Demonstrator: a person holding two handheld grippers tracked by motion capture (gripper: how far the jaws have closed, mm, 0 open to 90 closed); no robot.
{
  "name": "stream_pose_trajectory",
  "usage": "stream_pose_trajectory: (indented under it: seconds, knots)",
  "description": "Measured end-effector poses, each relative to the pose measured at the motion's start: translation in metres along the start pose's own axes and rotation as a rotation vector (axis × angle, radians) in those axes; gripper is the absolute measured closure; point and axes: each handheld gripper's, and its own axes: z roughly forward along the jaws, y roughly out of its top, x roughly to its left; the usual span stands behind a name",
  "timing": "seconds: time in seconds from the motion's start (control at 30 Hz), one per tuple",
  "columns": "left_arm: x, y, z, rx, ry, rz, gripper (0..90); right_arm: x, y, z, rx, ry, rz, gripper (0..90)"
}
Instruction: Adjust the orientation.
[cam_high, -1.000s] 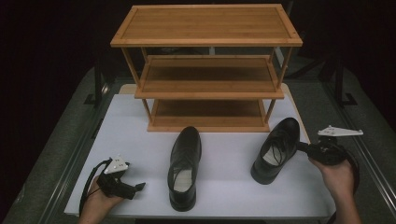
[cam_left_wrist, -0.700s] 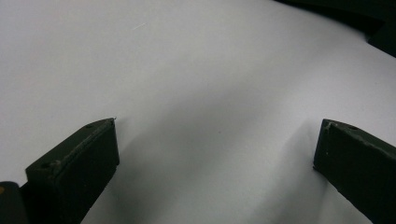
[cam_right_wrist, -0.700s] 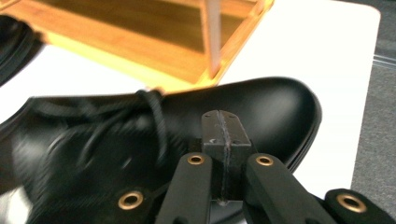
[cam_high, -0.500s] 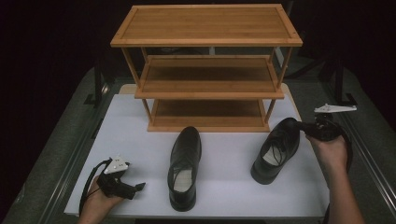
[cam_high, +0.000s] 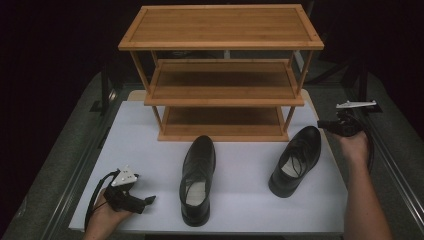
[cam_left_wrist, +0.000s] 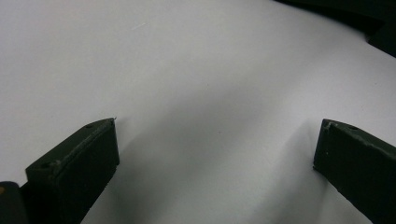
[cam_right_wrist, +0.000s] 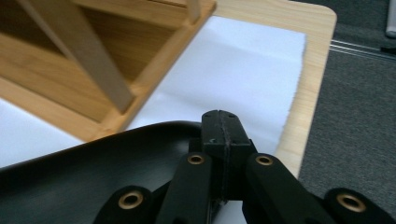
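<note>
Two black leather shoes stand on the white mat (cam_high: 150, 130), toes toward a three-shelf wooden rack (cam_high: 222, 75). The left shoe (cam_high: 197, 180) sits mid-mat; the right shoe (cam_high: 295, 160) is angled, toe to the far right. My right gripper (cam_high: 324, 125) is at the mat's right edge, pointing left at that shoe's toe. In the right gripper view its jaws (cam_right_wrist: 223, 126) are pressed together with nothing between them, just above the shoe's toe (cam_right_wrist: 93, 168); contact is unclear. My left gripper (cam_high: 149, 200) rests at the near left, jaws wide apart (cam_left_wrist: 215, 140) over bare mat.
The rack's corner post and lowest shelf (cam_right_wrist: 93, 60) are close to the right gripper's left. The mat lies on a wooden tabletop (cam_right_wrist: 308, 93) with grey floor beyond. Dark rails run along both sides of the table.
The right hand has carried its shut gripper away from the person along the mat's right edge, from beside the right shoe's middle up to its toe. The left gripper has stayed put.
</note>
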Motion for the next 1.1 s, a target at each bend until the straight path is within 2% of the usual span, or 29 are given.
stream_pose_trajectory:
  seconds: [0.17, 0.27, 0.33, 0.5, 0.7, 0.83, 1.1]
  knots:
    - [0.0, 0.0, 0.0, 0.0, 0.001, 0.0, 0.0, -0.01, -0.001, 0.009, 0.013, -0.006, 0.031, 89.8]
    - [0.0, 0.0, 0.0, 0.0, 0.0, 0.0, 0.0, -0.012, -0.003, 0.018, 0.042, -0.012, 0.027, 89.9]
    - [0.0, 0.0, 0.0, 0.001, 0.0, 0.0, 0.0, -0.015, -0.004, 0.021, 0.036, -0.013, 0.04, 89.8]
    - [0.0, 0.0, 0.0, 0.001, 0.0, 0.0, 0.0, -0.016, -0.005, 0.027, 0.072, -0.05, 0.014, 89.8]
    - [0.0, 0.0, 0.0, 0.001, 0.0, 0.0, 0.0, -0.016, -0.007, 0.028, 0.068, -0.027, 0.034, 89.9]
    - [0.0, 0.0, 0.0, 0.001, 0.0, 0.0, 0.0, -0.009, -0.008, 0.028, 0.074, -0.009, 0.018, 89.9]
    - [0.0, 0.0, 0.0, 0.001, 0.0, 0.0, 0.0, 0.016, -0.015, 0.026, 0.071, 0.013, -0.027, 89.9]
